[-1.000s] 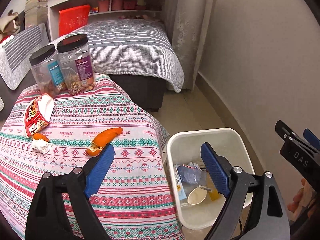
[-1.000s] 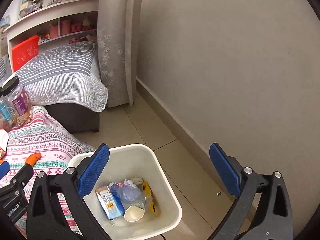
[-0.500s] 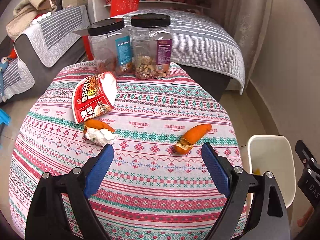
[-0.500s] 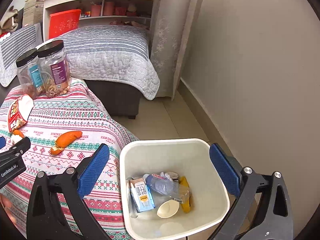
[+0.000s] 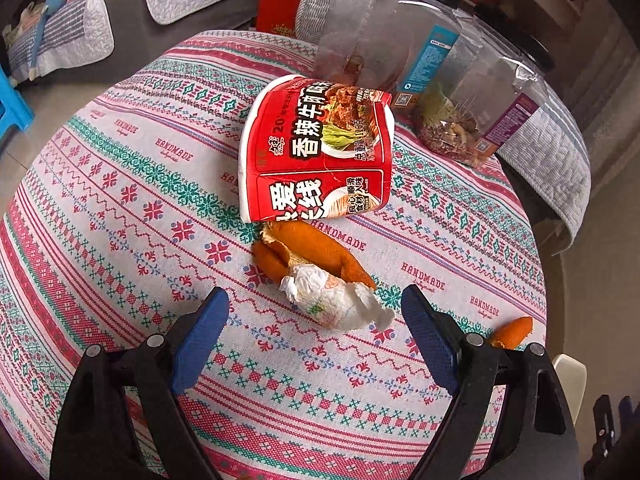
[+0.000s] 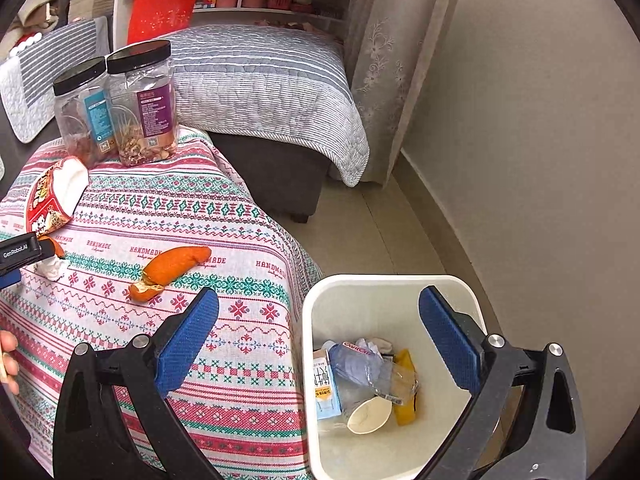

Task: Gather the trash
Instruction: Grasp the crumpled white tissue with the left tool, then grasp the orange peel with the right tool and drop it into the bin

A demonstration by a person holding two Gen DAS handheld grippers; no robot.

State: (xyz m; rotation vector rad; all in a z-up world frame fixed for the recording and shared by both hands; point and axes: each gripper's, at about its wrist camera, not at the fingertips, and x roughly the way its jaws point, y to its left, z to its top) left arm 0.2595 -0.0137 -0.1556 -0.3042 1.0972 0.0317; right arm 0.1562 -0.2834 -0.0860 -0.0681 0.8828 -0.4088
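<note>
A crumpled white tissue [image 5: 336, 300] lies on the patterned tablecloth [image 5: 120, 184], touching an orange peel [image 5: 308, 252]. Behind them lies a crushed red noodle cup [image 5: 316, 148]. My left gripper [image 5: 314, 298] hangs over the tissue, which sits between the fingertips; the jaws are closing and the pads are clear of it. A second peel [image 6: 172, 268] lies further right on the cloth. My right gripper [image 6: 318, 296] stands open and empty above the table edge and the white bin [image 6: 384, 284], which holds a bottle, a carton, a paper cup and a yellow wrapper.
Two clear jars with black lids [image 6: 140, 108] stand at the back of the table. A grey bed [image 6: 260, 80] lies behind, with a curtain and wall to the right. The bin stands on the floor against the table's right side. A hand [image 6: 6, 356] shows at the left edge.
The left gripper swung left from the bin across the table and sank toward the tissue and peel. The right gripper turned left, bringing the table into view beside the bin.
</note>
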